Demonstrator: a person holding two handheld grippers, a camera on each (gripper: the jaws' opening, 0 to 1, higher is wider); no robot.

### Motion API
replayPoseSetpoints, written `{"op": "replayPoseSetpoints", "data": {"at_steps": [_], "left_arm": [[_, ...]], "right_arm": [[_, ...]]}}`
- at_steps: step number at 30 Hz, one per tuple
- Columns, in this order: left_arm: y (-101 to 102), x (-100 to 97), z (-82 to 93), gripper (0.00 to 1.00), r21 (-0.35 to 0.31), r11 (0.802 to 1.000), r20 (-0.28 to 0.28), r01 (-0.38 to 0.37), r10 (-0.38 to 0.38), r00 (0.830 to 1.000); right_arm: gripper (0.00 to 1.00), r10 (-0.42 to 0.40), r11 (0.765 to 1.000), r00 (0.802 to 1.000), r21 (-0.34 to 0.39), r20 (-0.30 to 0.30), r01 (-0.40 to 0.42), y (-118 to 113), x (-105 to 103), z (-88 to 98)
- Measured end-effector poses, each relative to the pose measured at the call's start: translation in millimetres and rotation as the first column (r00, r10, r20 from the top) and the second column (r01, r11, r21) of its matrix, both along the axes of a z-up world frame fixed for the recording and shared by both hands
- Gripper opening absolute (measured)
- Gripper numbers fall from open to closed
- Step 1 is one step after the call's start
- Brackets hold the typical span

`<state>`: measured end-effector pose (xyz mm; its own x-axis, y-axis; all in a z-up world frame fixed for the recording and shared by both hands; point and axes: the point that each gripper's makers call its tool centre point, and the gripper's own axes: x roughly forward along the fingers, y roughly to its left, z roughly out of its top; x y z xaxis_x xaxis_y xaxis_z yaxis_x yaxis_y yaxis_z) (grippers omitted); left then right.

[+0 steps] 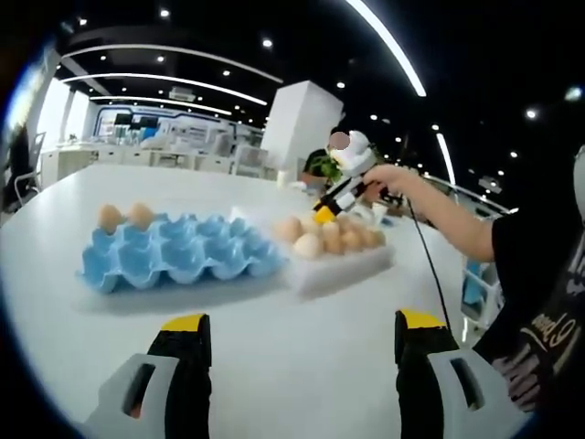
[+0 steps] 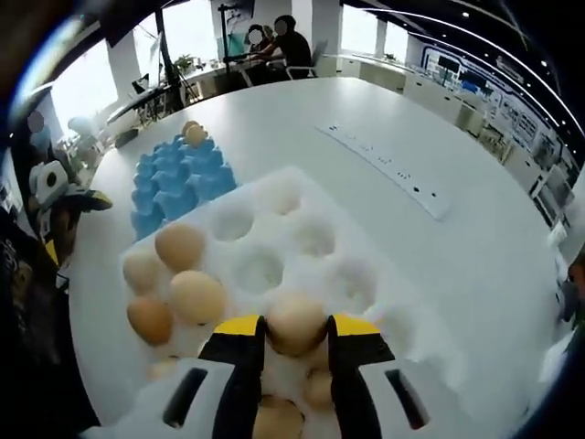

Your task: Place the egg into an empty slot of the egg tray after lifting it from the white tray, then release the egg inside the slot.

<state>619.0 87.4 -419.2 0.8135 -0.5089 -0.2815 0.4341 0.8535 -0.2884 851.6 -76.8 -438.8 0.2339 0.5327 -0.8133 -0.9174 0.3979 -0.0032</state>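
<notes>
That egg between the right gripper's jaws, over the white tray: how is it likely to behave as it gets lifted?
The egg is probably fragile: only the right gripper and its two narrow yellow-tipped jaws press its shell. Its rounded, smooth sides could let it slip or rotate. If dropped, it would likely roll into a cup of the white tray rather than away.

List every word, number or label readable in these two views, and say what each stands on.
Print on the person's dark shirt, left gripper view: gold lettering, cut off and curved, too blurred to read.
Marks on the white strip on the table, right gripper view: too small to read.
Blue egg tray, white tray, eggs and grippers: no text visible.
</notes>
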Motion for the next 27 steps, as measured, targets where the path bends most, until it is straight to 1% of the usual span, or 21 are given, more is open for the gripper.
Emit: {"op": "replayPoseSetpoints", "data": {"at_steps": [9, 10, 12, 14, 16, 22, 27], "left_arm": [[4.9, -2.4, -1.2, 0.84, -0.002, 1.000, -0.002, -0.011, 0.011, 1.000], [6.5, -2.7, -0.8, 0.84, -0.001, 1.000, 0.000, -0.014, 0.014, 1.000], [7.3, -2.9, -0.6, 0.84, 0.001, 1.000, 0.002, -0.016, 0.016, 1.000], [8.7, -2.9, -1.2, 0.84, 0.001, 1.000, 0.001, -0.019, 0.019, 1.000], [7.4, -3.3, -1.9, 0.84, 0.001, 1.000, -0.001, -0.019, 0.019, 1.000], [0.6, -5.0, -1.3, 0.84, 0.000, 1.000, 0.000, -0.006, 0.006, 1.000], [5.0, -4.7, -2.9, 0.84, 0.000, 1.000, -0.004, -0.013, 0.013, 1.000]], "right_arm": [[0.29, -0.031, 0.997, 0.999, 0.067, 0.014, 0.030, -0.7, 2.1, 1.4], [0.29, -0.028, 0.996, 0.999, 0.081, 0.027, 0.025, 0.1, -1.8, 1.5], [0.29, -0.039, 0.995, 0.999, 0.098, 0.034, 0.035, 0.9, 0.4, 2.1], [0.29, -0.036, 0.994, 0.998, 0.102, 0.048, 0.031, 1.3, 3.6, 2.9], [0.29, -0.038, 0.994, 0.998, 0.101, 0.058, 0.032, 0.3, 1.3, 3.5], [0.28, -0.016, 0.998, 0.994, 0.070, 0.110, 0.008, -0.6, 3.2, 5.2], [0.28, -0.018, 0.997, 0.993, 0.079, 0.116, 0.009, -0.6, 1.8, 5.6]]}}
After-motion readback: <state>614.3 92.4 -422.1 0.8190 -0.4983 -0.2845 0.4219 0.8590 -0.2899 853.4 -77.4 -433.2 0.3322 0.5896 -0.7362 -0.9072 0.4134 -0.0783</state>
